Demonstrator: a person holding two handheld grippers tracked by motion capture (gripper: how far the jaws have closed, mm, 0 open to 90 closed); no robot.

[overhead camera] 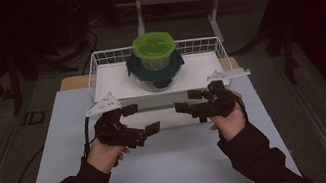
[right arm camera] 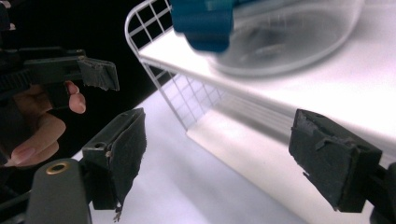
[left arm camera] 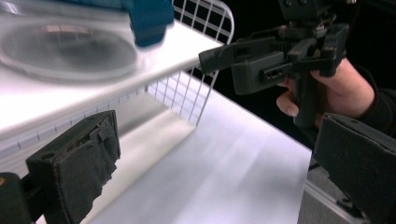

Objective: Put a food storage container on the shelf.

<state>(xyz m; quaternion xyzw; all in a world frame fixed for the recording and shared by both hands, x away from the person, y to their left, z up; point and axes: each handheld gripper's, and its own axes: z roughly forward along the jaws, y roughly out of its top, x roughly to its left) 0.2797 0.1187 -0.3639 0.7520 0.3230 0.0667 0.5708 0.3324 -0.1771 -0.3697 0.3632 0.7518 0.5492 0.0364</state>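
A clear glass container with a dark teal lid (overhead camera: 156,71) stands on a white board (overhead camera: 109,83) in a white wire basket (overhead camera: 108,53). A smaller container with a green lid (overhead camera: 153,47) is stacked on it. My left gripper (overhead camera: 143,119) hovers open just in front of the basket's near left side. My right gripper (overhead camera: 187,102) hovers open at the near right, facing the left one. Neither holds anything. In the left gripper view the glass container (left arm camera: 65,51) and a teal lid clip (left arm camera: 147,18) are blurred, above my open left gripper (left arm camera: 215,163).
The basket stands at the far end of a white mat (overhead camera: 165,172) on the table. In the right gripper view the wire basket (right arm camera: 154,18) and the glass container (right arm camera: 289,42) lie ahead of my open right gripper (right arm camera: 224,158). Metal frame legs (overhead camera: 138,4) stand behind the table.
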